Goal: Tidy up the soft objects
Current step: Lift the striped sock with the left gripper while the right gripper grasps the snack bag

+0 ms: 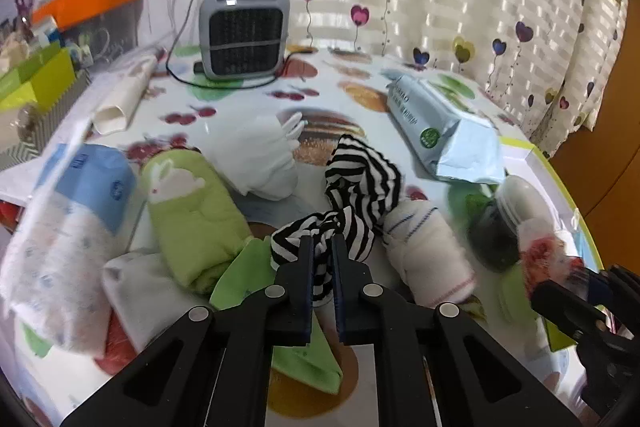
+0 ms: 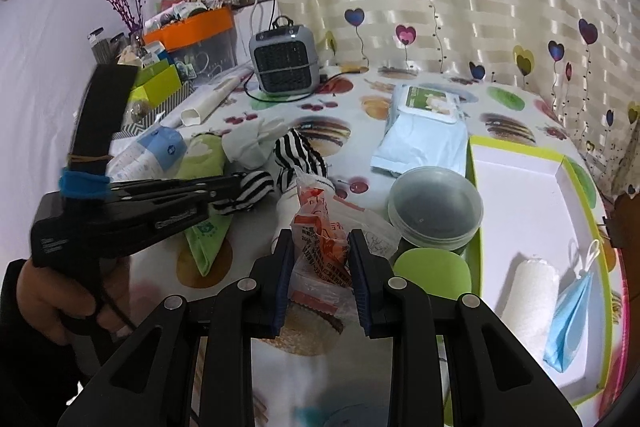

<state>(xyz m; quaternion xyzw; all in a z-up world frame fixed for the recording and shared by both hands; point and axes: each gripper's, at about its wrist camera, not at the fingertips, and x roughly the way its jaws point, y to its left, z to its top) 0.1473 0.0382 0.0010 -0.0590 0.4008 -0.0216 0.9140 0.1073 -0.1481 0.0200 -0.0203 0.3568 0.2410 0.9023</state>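
Note:
My left gripper (image 1: 322,241) is shut on one end of a black-and-white striped cloth (image 1: 362,179), which trails away across the table; the right wrist view shows the same grip (image 2: 240,183) from the side. My right gripper (image 2: 320,239) is shut on a crinkled clear plastic bag with orange print (image 2: 320,223), held just above the table. A green-rimmed white tray (image 2: 520,187) at the right holds a rolled white towel (image 2: 532,291) and a blue face mask (image 2: 568,315). Beside the striped cloth lie a green rabbit cloth (image 1: 192,203), a white cloth (image 1: 256,155) and a rolled white sock (image 1: 424,251).
A grey heater (image 1: 244,31) with its cable stands at the back. A pale blue wipes pack (image 1: 432,123) lies right of centre and a tissue pack (image 1: 72,211) at the left. A round lidded tub (image 2: 436,207) sits by the tray. Boxes crowd the left edge; a curtain hangs behind.

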